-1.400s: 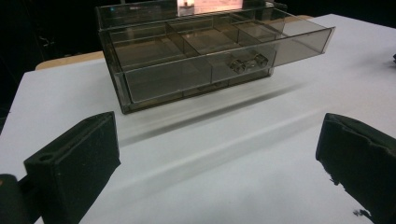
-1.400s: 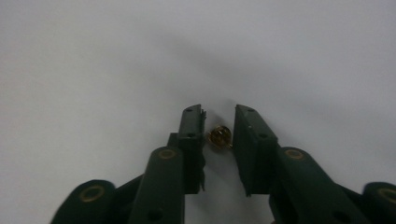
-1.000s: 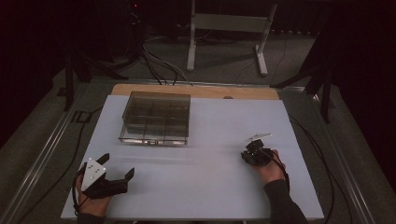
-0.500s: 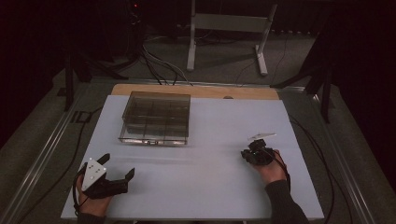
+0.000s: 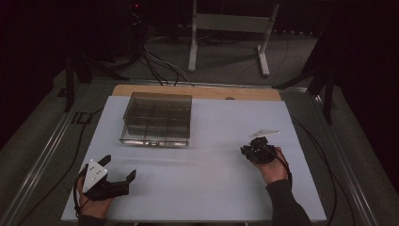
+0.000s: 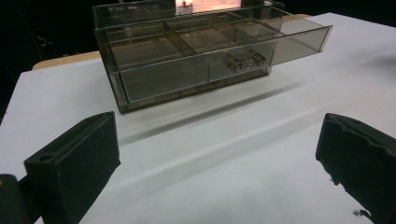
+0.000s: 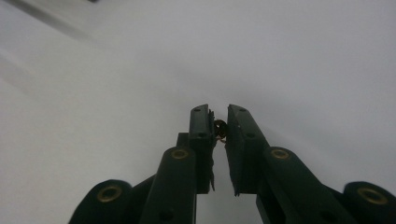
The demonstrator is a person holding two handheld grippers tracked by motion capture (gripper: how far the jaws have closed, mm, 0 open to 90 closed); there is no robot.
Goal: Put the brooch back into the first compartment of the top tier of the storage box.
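White table (image 5: 211, 188) first: the smoky clear compartment box (image 5: 157, 118) sits at ten o'clock, its dividers and latch plain in the left gripper view. Left gripper (image 5: 117, 176), seven o'clock, jaws spread wide, nothing between. Right gripper (image 5: 245, 151), four o'clock; its own view shows jaws nearly closed on a tiny brownish object (image 7: 219, 129), perhaps a small ring.

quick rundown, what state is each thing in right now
organizer box: lid shut, latch at the front fastened, compartments look empty
left gripper: open wide, holding nothing, low over the table
right gripper: nearly shut on a small brownish thing, too small to identify
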